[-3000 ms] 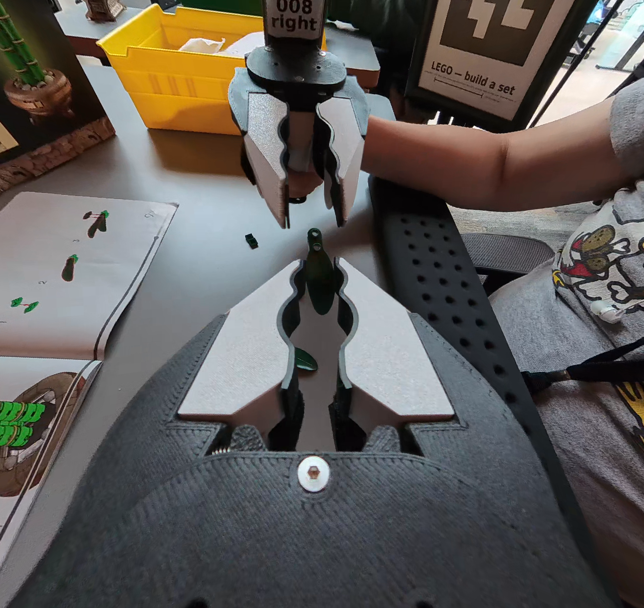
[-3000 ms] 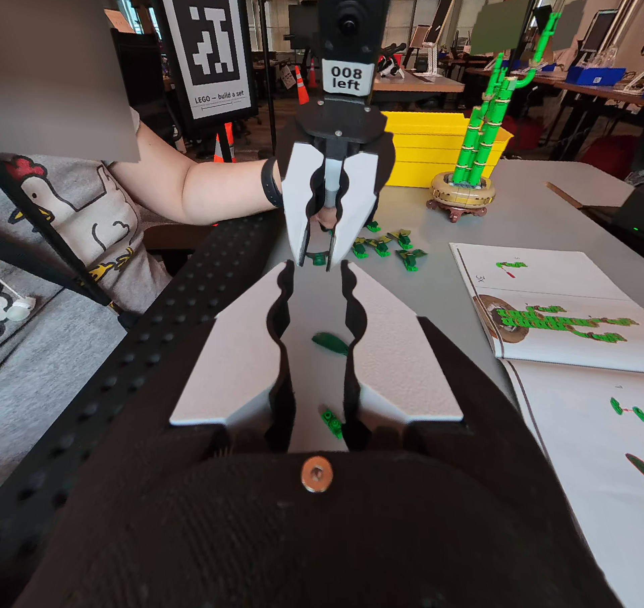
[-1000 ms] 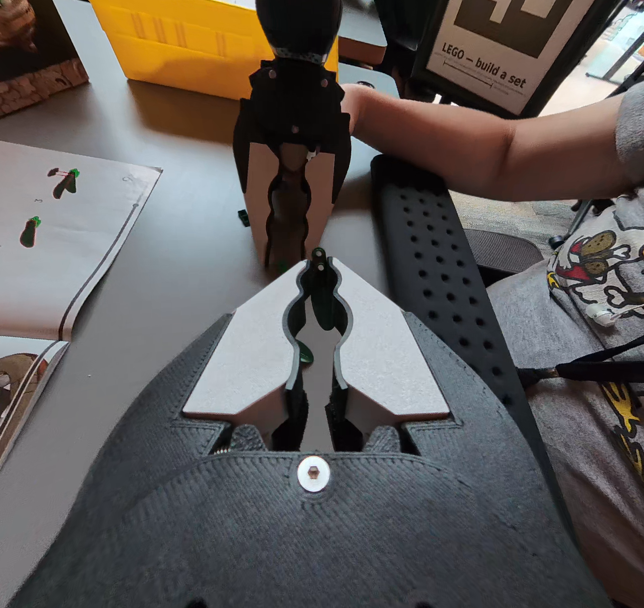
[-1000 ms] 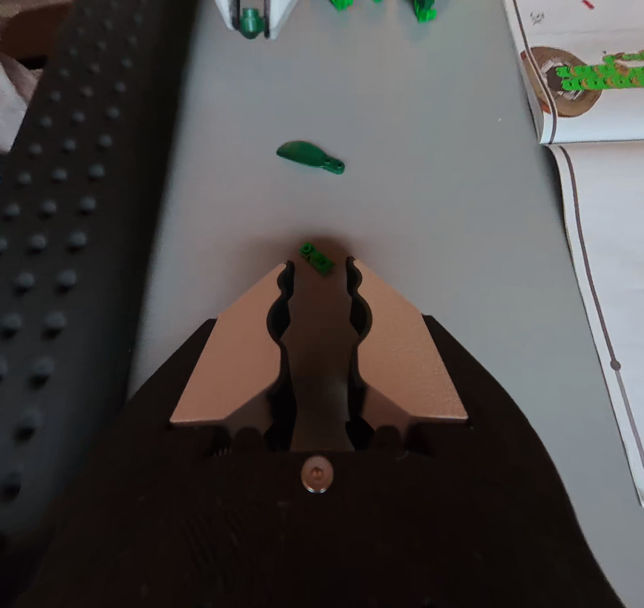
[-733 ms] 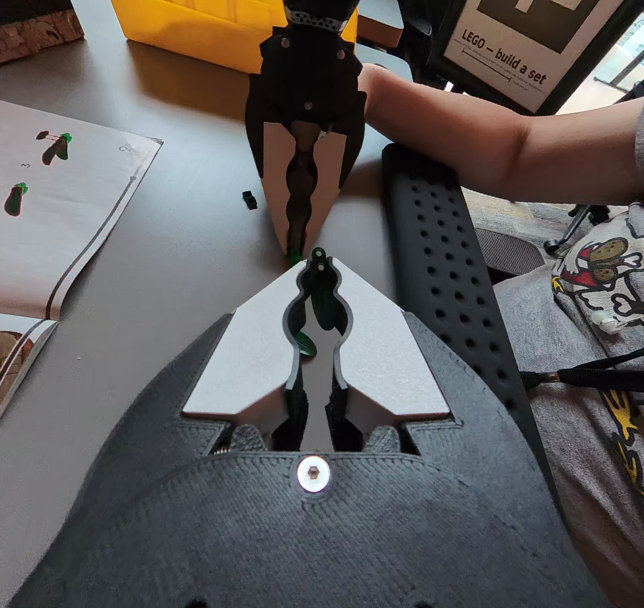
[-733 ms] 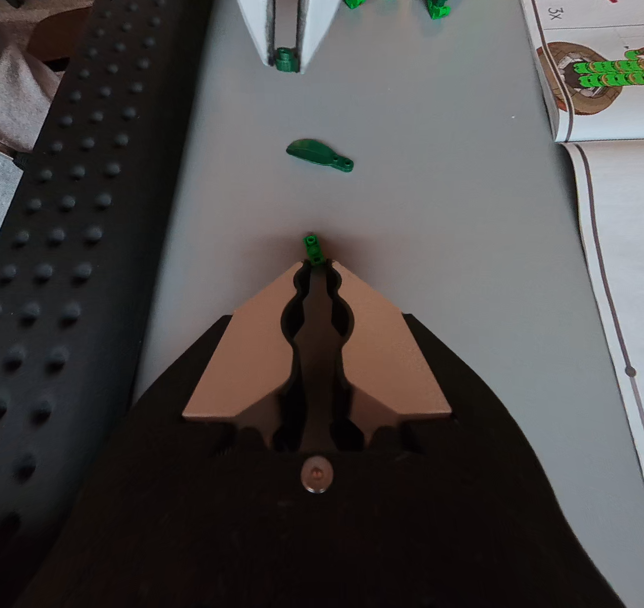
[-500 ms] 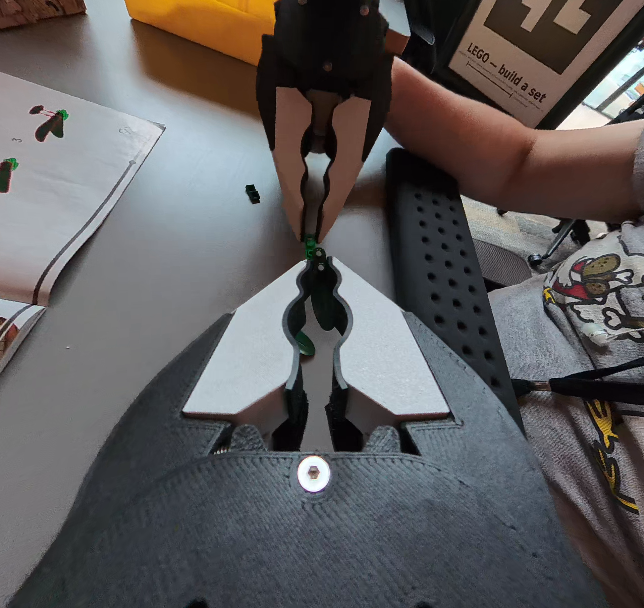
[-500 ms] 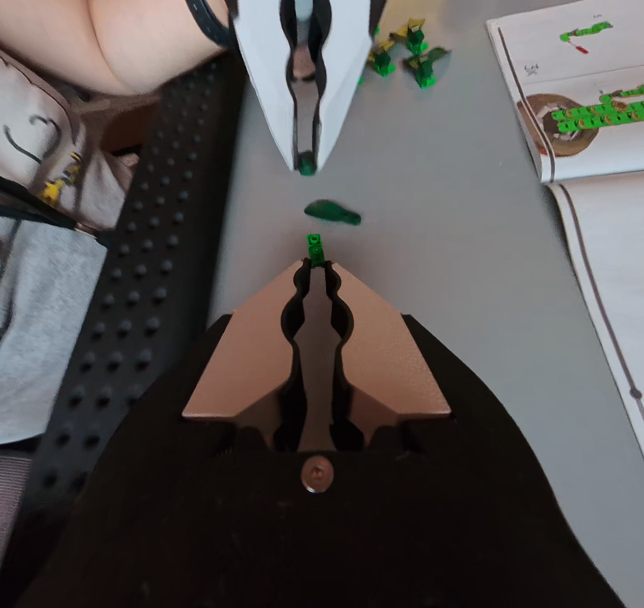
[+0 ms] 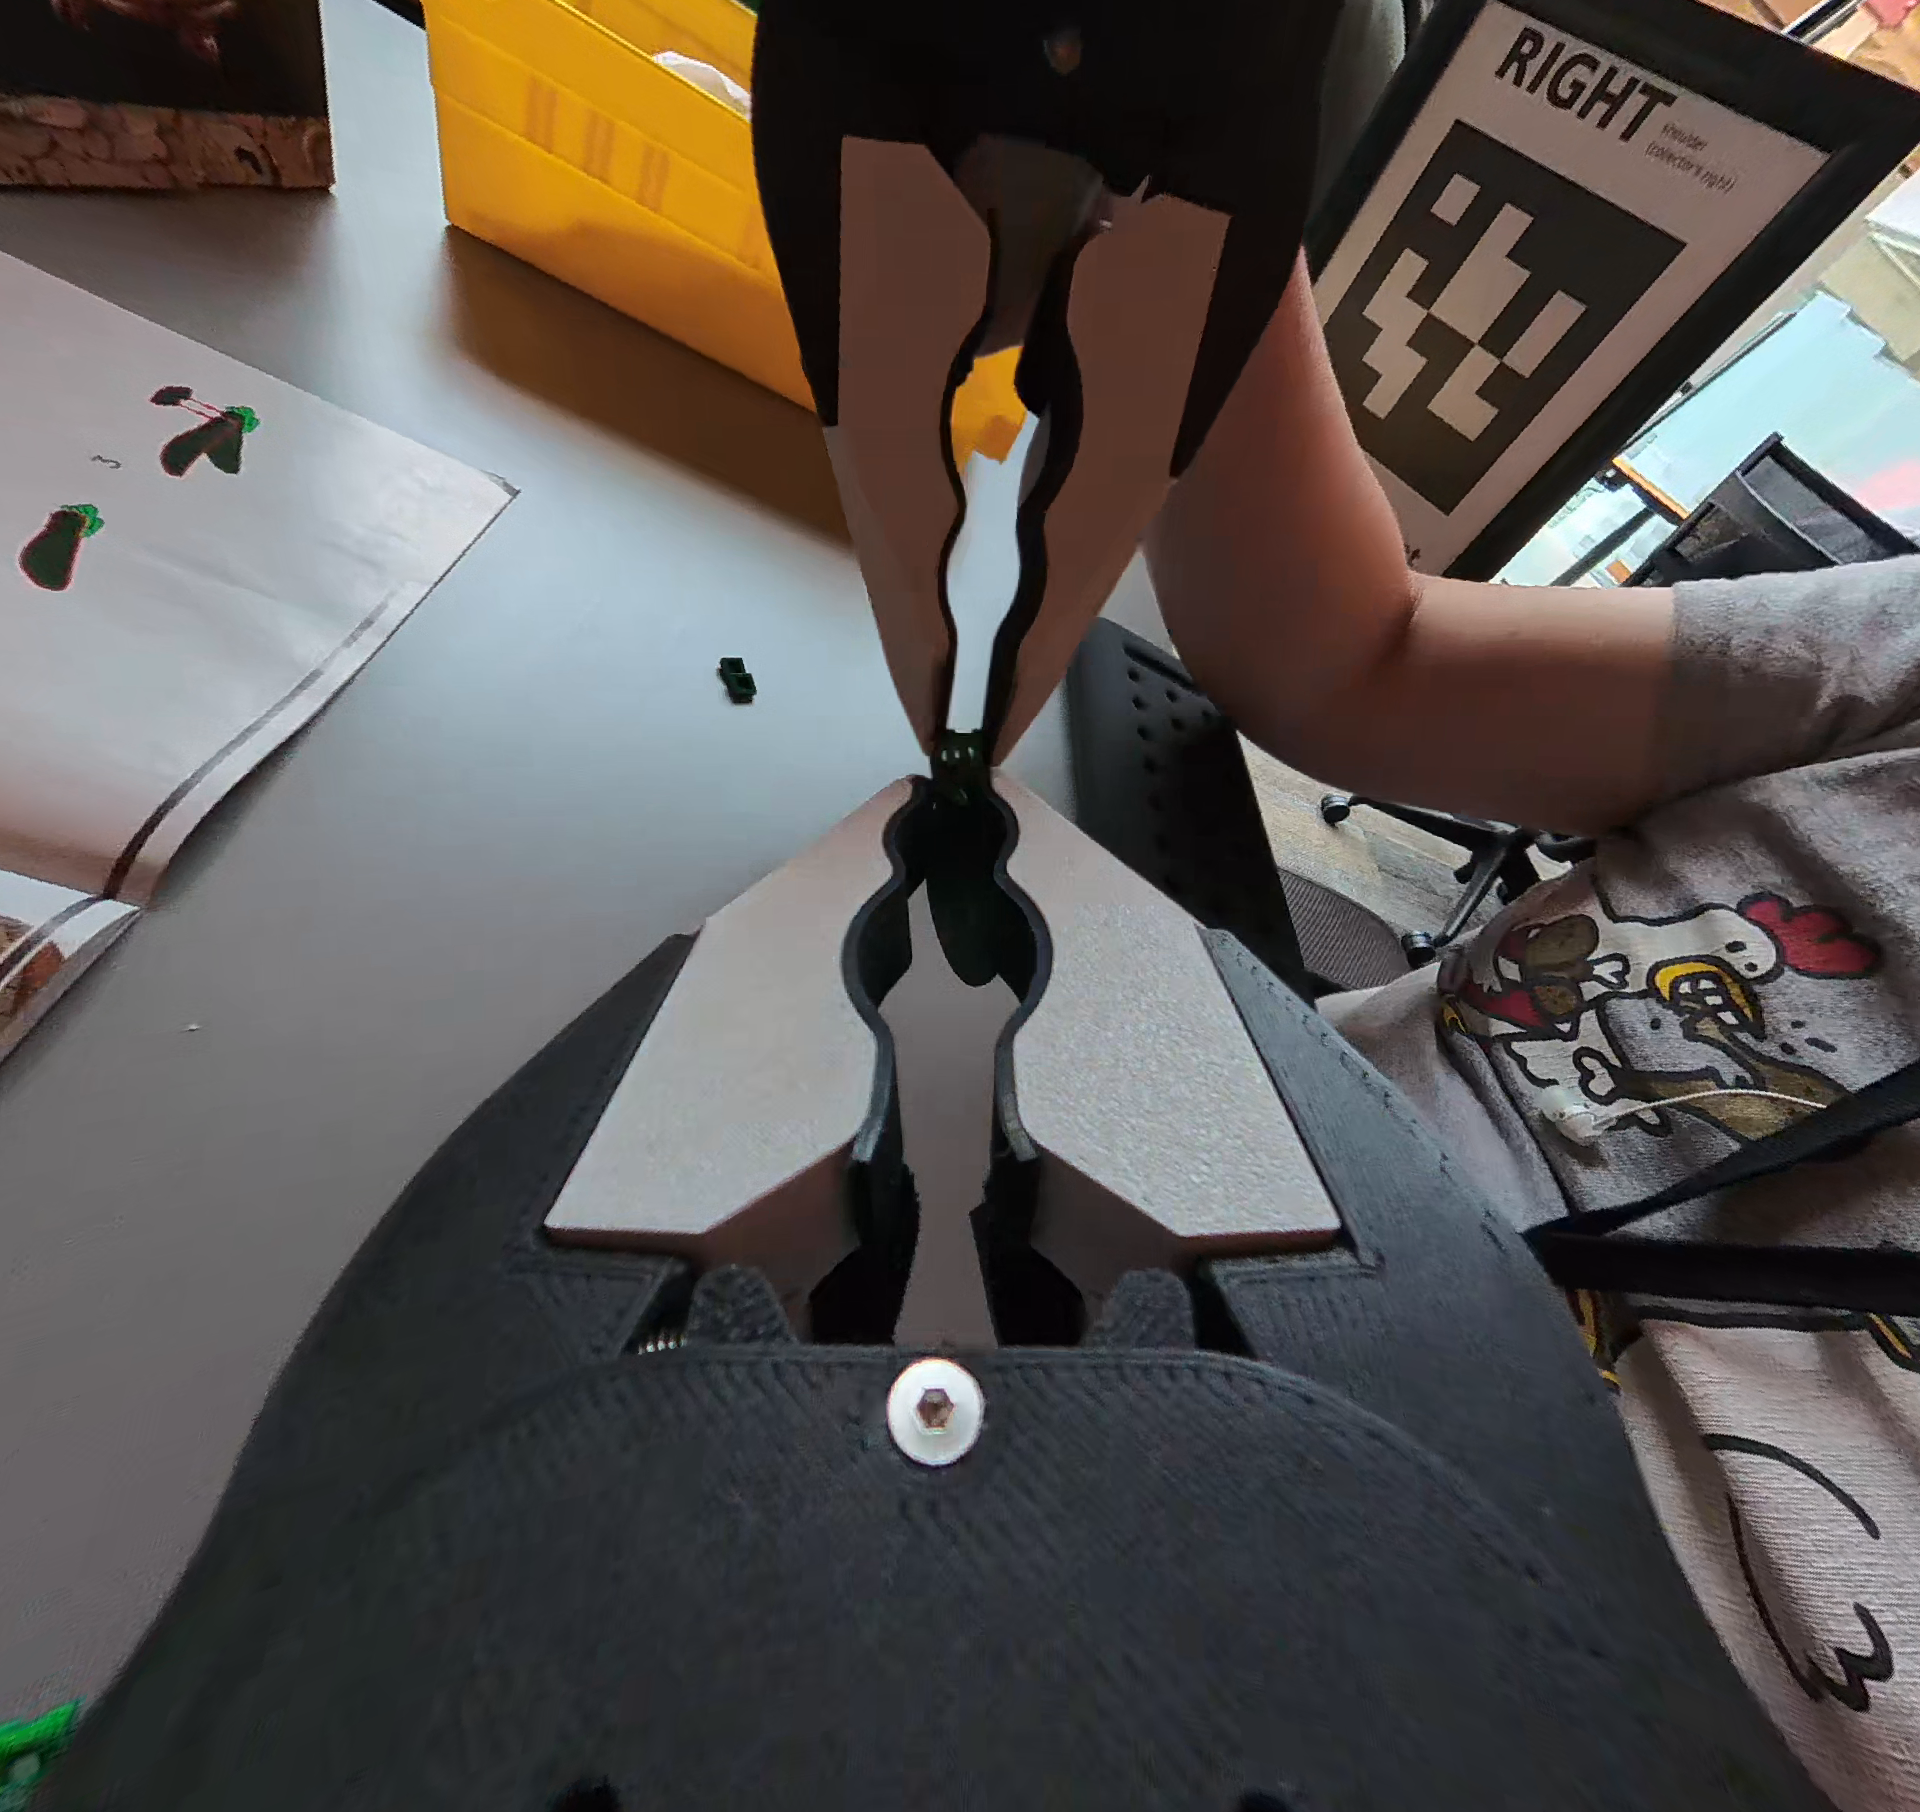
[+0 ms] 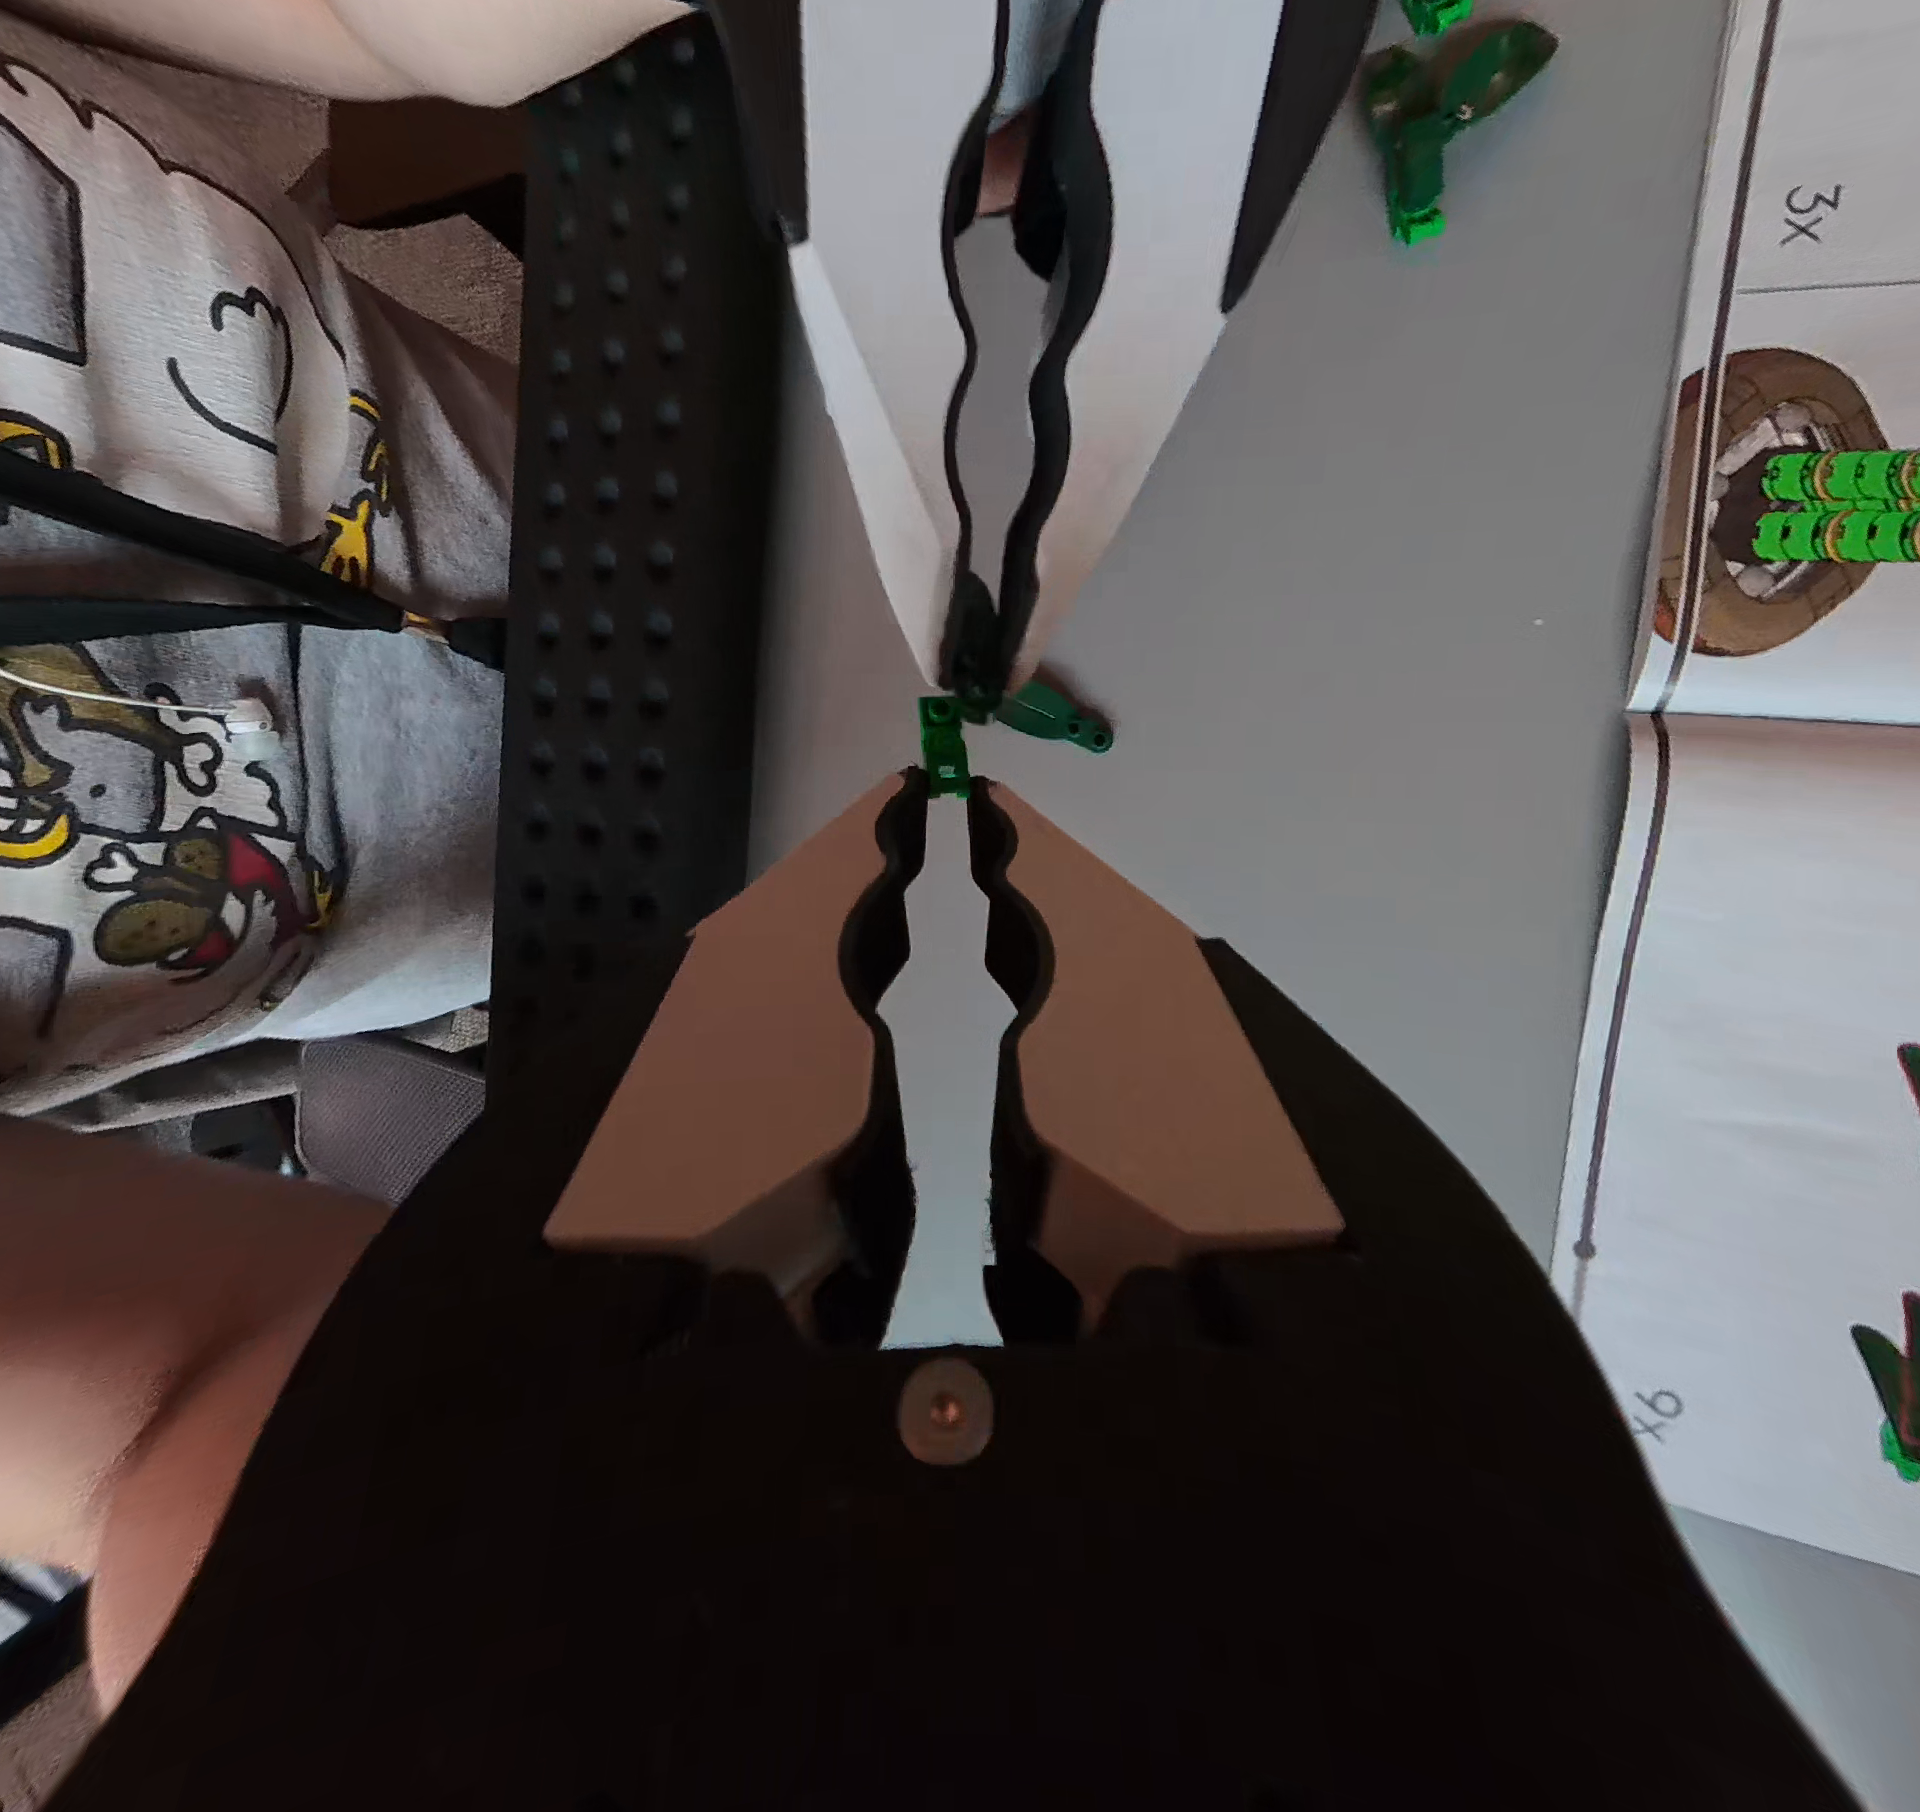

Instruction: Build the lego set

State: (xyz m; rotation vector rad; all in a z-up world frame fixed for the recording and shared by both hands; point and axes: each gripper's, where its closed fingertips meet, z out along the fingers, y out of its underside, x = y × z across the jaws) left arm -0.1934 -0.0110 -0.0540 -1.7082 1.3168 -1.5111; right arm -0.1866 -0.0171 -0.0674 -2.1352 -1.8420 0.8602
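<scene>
My left gripper (image 9: 951, 791) is shut on a dark green leaf piece (image 9: 966, 921), whose stem end pokes out past the fingertips. My right gripper (image 10: 943, 783) is shut on a small bright green brick (image 10: 943, 749). The two grippers meet tip to tip above the grey table (image 9: 520, 775). The brick touches the leaf's end (image 10: 975, 645) held in the left gripper (image 10: 977, 676). In the left wrist view the right gripper (image 9: 961, 734) comes down from the top with the brick (image 9: 958, 756). A second loose leaf (image 10: 1049, 715) lies on the table just beyond.
An open instruction booklet (image 9: 208, 567) lies on the table and also shows in the right wrist view (image 10: 1766, 827). A yellow bin (image 9: 623, 152) stands behind. A tiny dark piece (image 9: 736, 679) and built green leaf clusters (image 10: 1423, 131) lie on the table. A black studded chair arm (image 10: 623, 515) borders it. The tips of both grippers are at nearly the same place.
The right gripper dropped to the table, shut on the small green brick, lifted it and brought it against the leaf in the left gripper. The left gripper kept its hold.
</scene>
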